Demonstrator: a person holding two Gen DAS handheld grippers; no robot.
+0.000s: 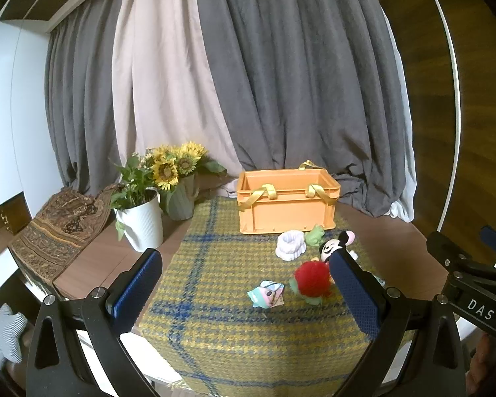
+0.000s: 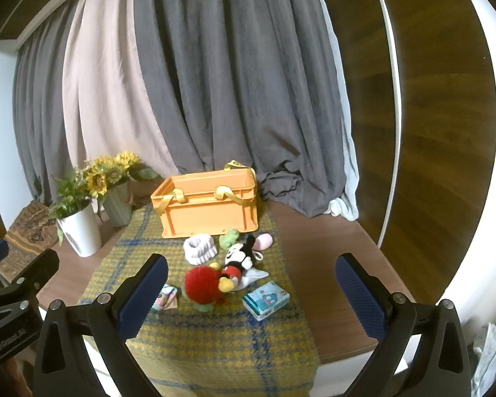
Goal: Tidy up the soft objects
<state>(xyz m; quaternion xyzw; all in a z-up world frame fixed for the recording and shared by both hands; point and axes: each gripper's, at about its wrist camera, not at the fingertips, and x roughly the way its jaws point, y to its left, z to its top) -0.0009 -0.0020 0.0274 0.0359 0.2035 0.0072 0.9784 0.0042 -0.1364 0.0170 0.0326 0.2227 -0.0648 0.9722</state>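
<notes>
While both grippers hang back over the near edge of the plaid cloth [image 2: 215, 347], the soft toys lie ahead of and below them, in a loose cluster just in front of the orange crate [image 2: 208, 208]. The right gripper [image 2: 251, 297] has its fingers spread wide with nothing between them, and the red pom-pom toy [image 2: 203, 283] sits almost on its centre line, so it looks the nearer hand for that piece. The mouse plush [image 2: 236, 259] lies with its long axis running away toward the crate, touching the red toy. The left gripper [image 1: 244, 294] is likewise wide apart and empty; from it the cluster lies ahead and to the right, the small pastel toy [image 1: 266, 292] closest. Readable writing: "DAS" on the right gripper's body in the left view; the tissue pack [image 2: 266, 299] print is illegible.
</notes>
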